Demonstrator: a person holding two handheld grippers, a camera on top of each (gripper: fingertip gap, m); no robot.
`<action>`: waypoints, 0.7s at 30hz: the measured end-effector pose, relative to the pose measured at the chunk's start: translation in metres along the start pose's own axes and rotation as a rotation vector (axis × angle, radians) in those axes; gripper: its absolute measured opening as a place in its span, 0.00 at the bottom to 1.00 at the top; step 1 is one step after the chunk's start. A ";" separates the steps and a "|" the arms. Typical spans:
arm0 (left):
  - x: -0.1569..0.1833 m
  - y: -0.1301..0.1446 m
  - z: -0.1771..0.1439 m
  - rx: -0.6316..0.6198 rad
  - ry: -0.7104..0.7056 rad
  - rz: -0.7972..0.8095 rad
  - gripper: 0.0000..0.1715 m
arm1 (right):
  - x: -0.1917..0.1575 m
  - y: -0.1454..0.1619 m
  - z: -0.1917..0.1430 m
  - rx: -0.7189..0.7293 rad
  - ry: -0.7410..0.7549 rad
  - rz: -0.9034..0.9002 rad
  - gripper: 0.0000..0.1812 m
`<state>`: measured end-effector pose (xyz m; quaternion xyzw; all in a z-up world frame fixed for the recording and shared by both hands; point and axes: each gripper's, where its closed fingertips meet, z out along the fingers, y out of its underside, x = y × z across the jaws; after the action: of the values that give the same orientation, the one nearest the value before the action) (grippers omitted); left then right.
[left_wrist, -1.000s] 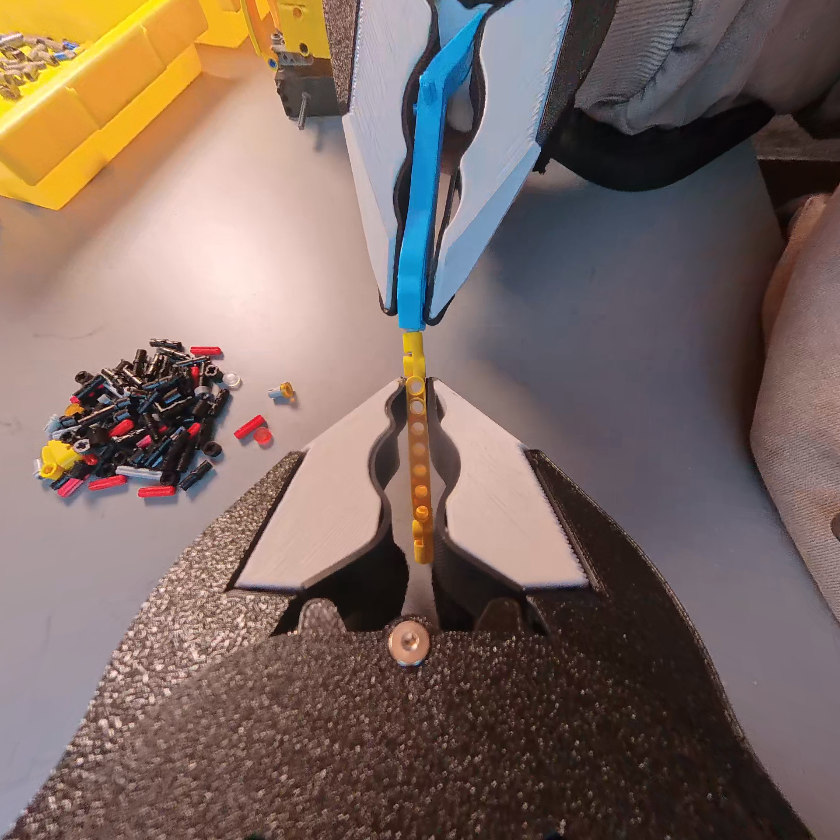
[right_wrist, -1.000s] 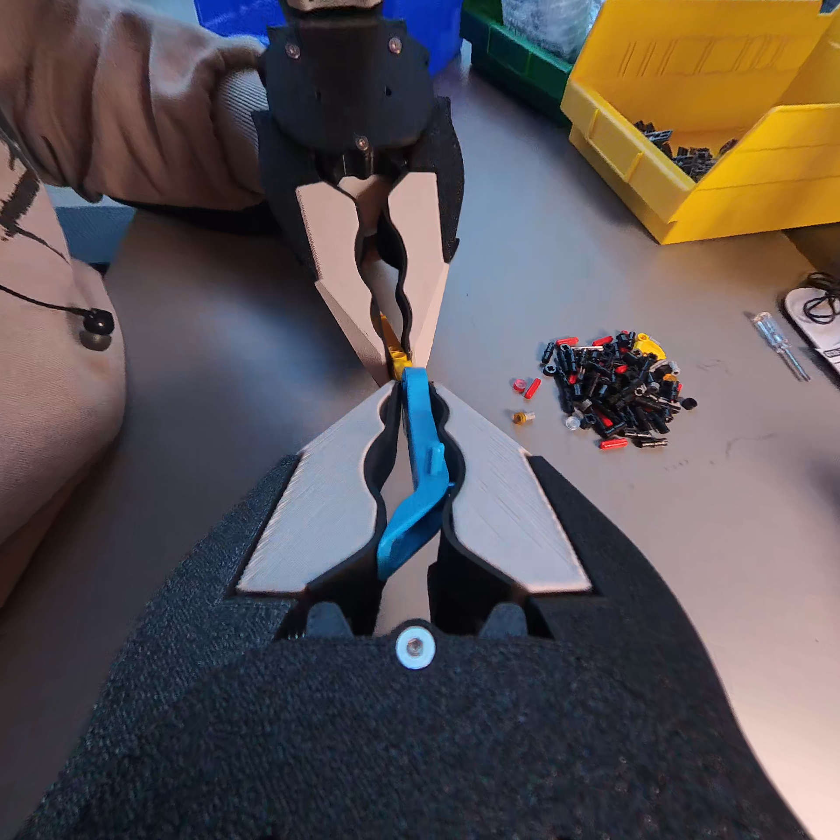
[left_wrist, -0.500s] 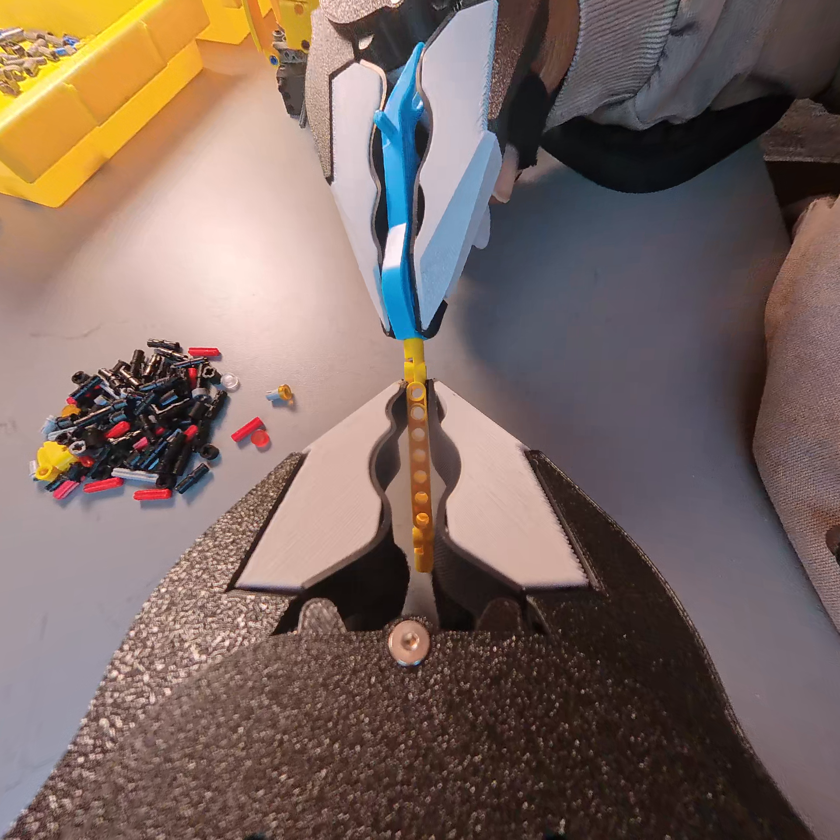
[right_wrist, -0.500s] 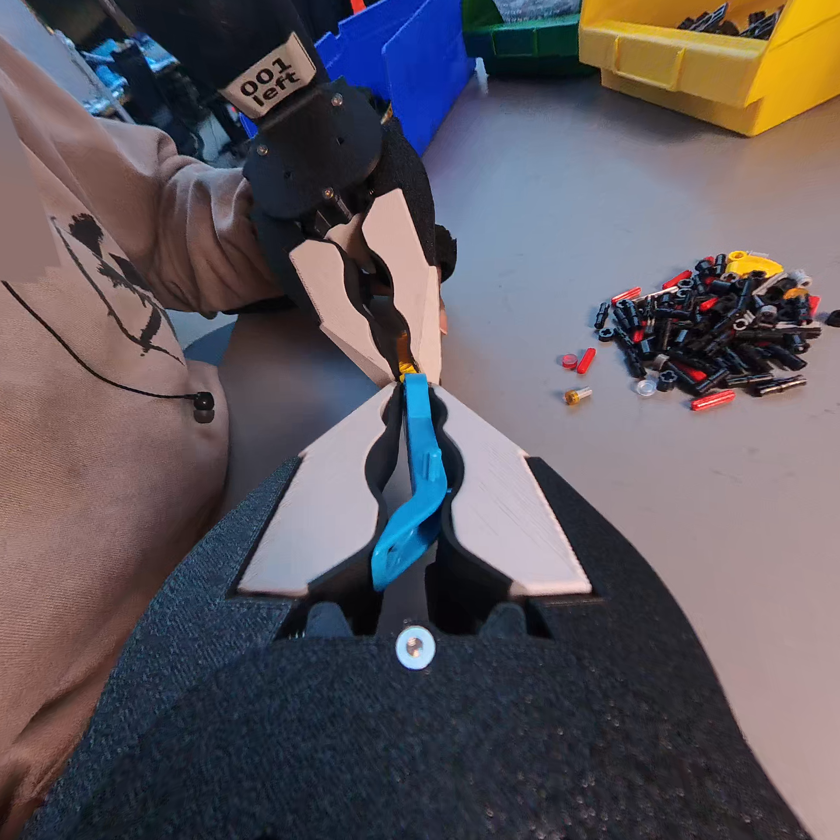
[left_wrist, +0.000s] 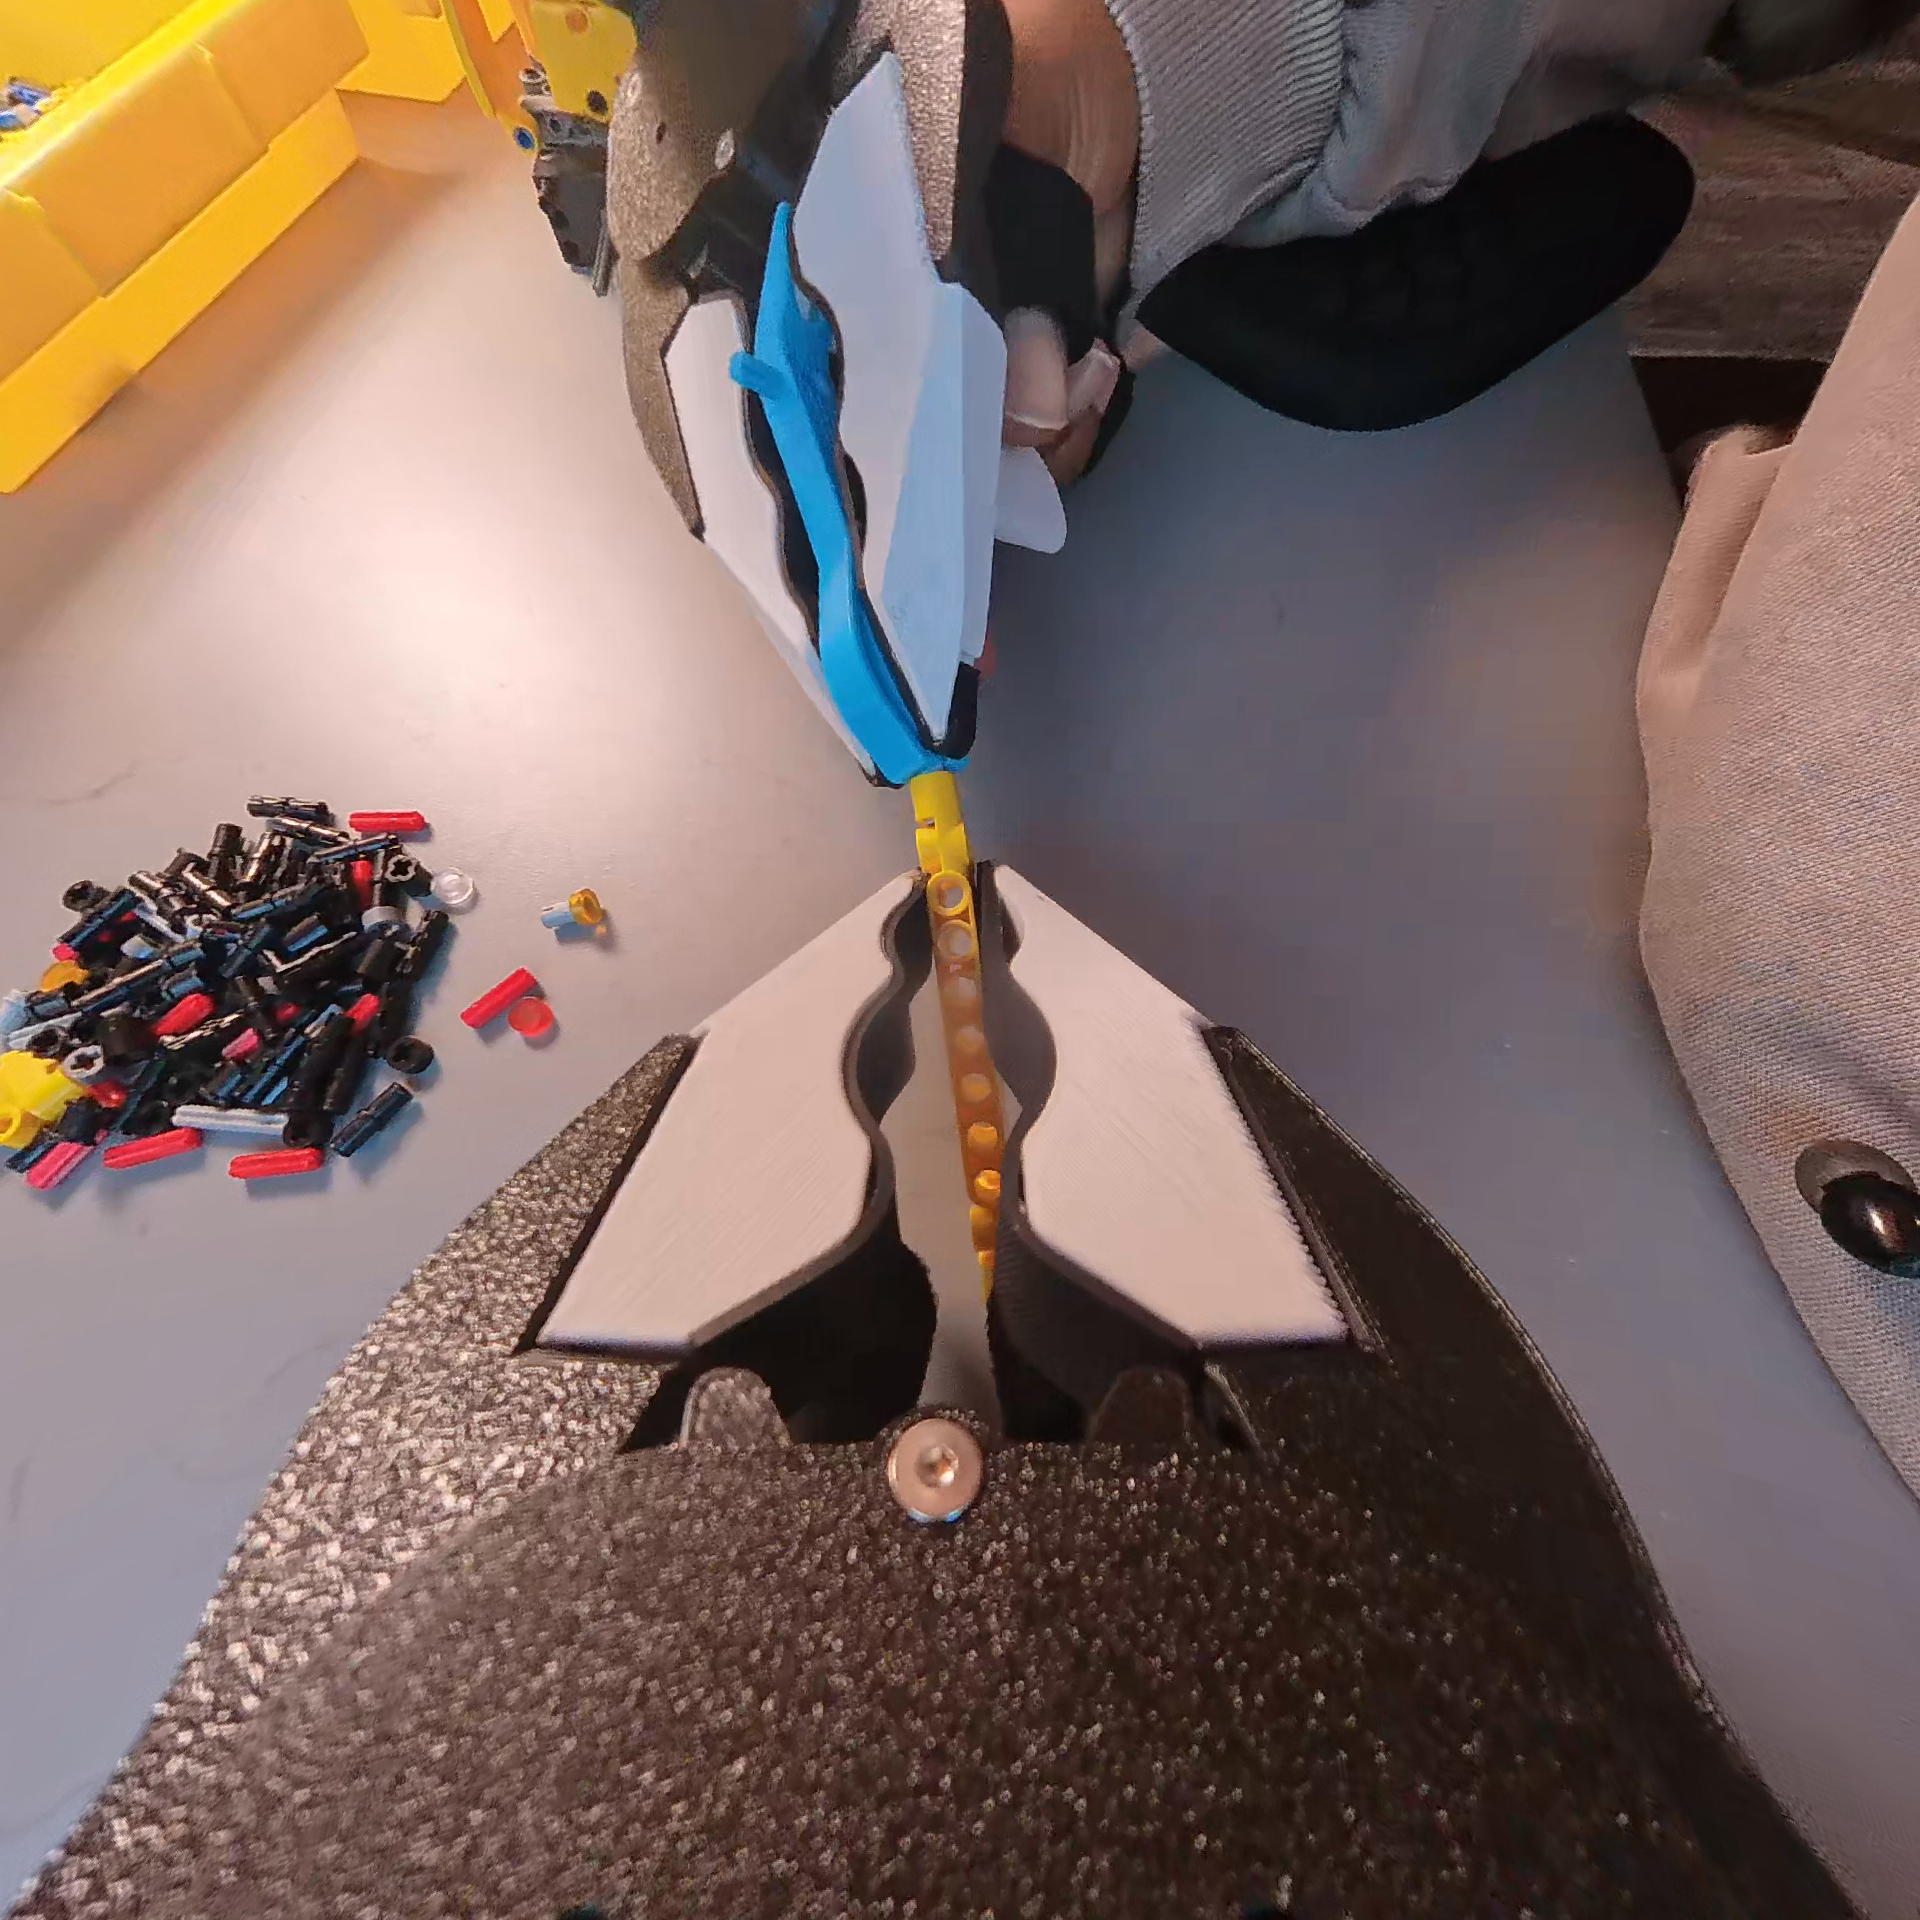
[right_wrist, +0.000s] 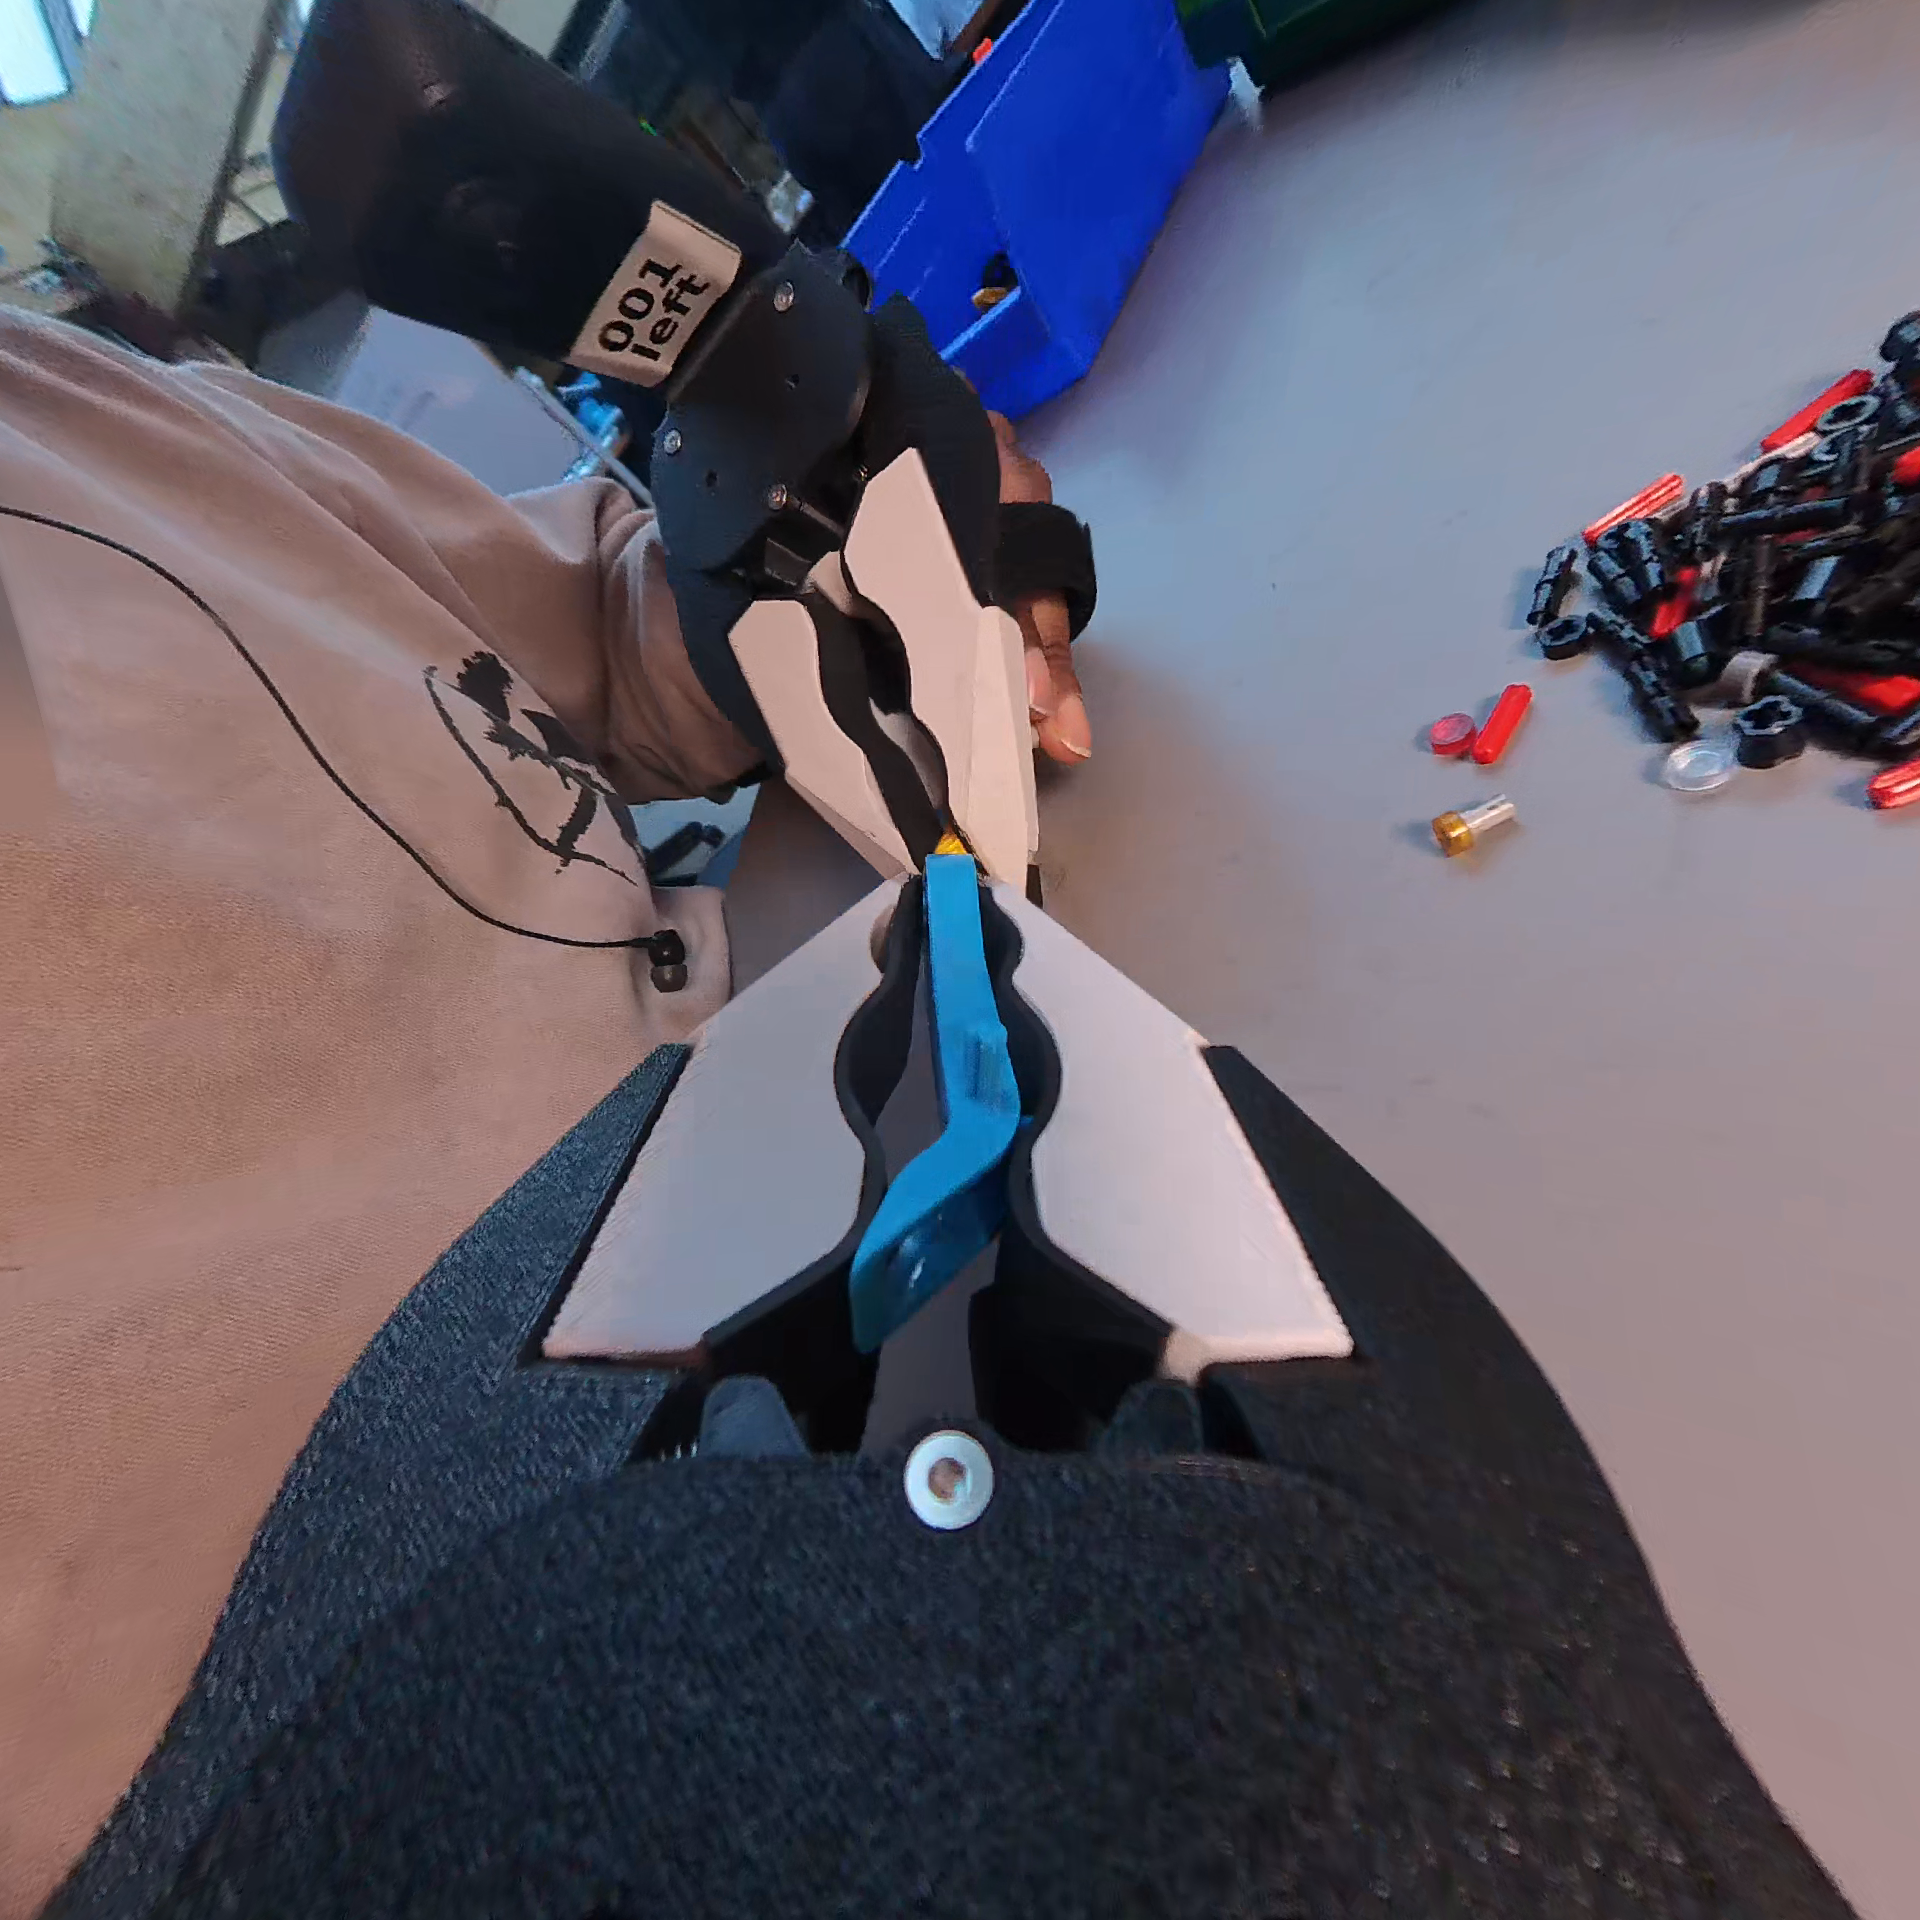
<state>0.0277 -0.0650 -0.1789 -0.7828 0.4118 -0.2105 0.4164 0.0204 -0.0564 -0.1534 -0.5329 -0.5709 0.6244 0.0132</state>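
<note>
A plain grey tabletop (left_wrist: 395, 540) carries a heap of small black, red and yellow plastic pieces (left_wrist: 208, 997), with a few strays just beside it: a red pin (left_wrist: 501, 995), a clear round stud (right_wrist: 1696, 767) and an orange-tipped peg (right_wrist: 1470, 826). Yellow bins (left_wrist: 156, 208) and a blue bin (right_wrist: 1049, 208) stand at its far side.

One printed label, on the far gripper's handle

A white label (right_wrist: 657, 312) with two short lines of dark print wraps the black handle of the left gripper (right_wrist: 961, 847); the beige sweatshirt (right_wrist: 260, 935) bears a black brush-stroke print (right_wrist: 530, 758), a drawing without letters; nothing else carries legible writing.
</note>
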 end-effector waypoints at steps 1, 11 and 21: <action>0.001 -0.001 -0.001 0.008 0.007 -0.001 0.03 | -0.001 0.000 0.000 -0.001 -0.021 0.014 0.04; 0.007 -0.023 -0.014 0.135 0.044 -0.021 0.04 | -0.019 -0.013 -0.005 0.095 -0.184 0.157 0.04; 0.011 -0.049 -0.033 0.312 0.098 -0.060 0.04 | -0.038 -0.030 -0.009 0.252 -0.319 0.221 0.04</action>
<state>0.0347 -0.0745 -0.1203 -0.7094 0.3705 -0.3220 0.5058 0.0249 -0.0636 -0.1050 -0.4809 -0.4214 0.7648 -0.0792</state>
